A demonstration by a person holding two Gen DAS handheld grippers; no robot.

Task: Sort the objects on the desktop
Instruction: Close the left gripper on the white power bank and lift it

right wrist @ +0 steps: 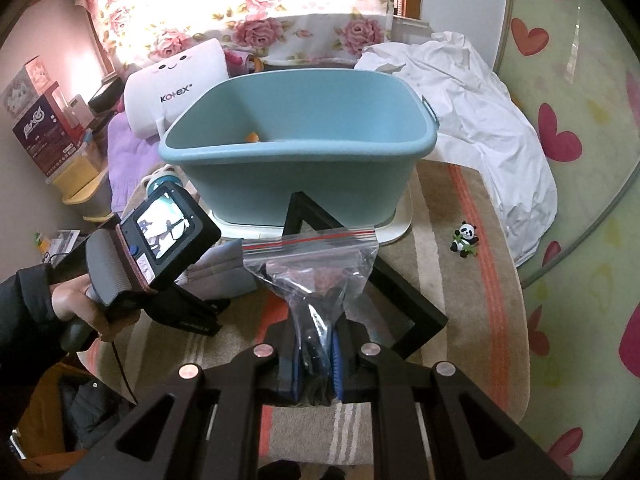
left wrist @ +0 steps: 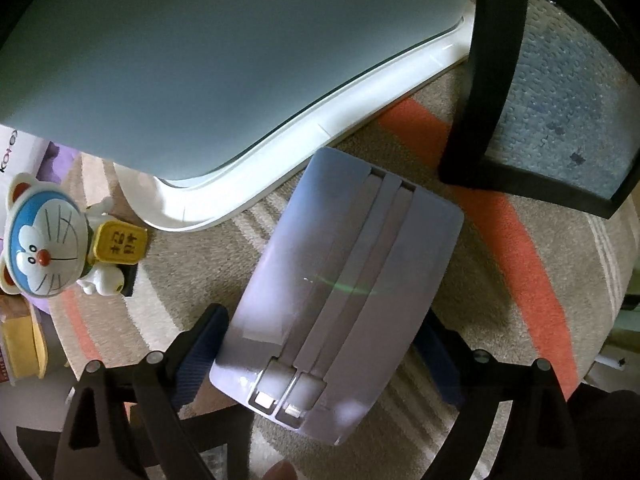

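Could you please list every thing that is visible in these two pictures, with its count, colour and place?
basin: 1, light blue, on a white tray at the back of the rug
power bank: 1, pale lilac, on the rug between the open left claw's pads
zip bag: 1, clear, dark contents, gripped by right claw
frame: 1, black, on the rug
cat figure: 1, blue and white, left of basin
panda figure: 1, black and white, right side of rug
sheet: 1, white, crumpled, right of basin
left claw: 1, black, open
right claw: 1, black, shut on bag
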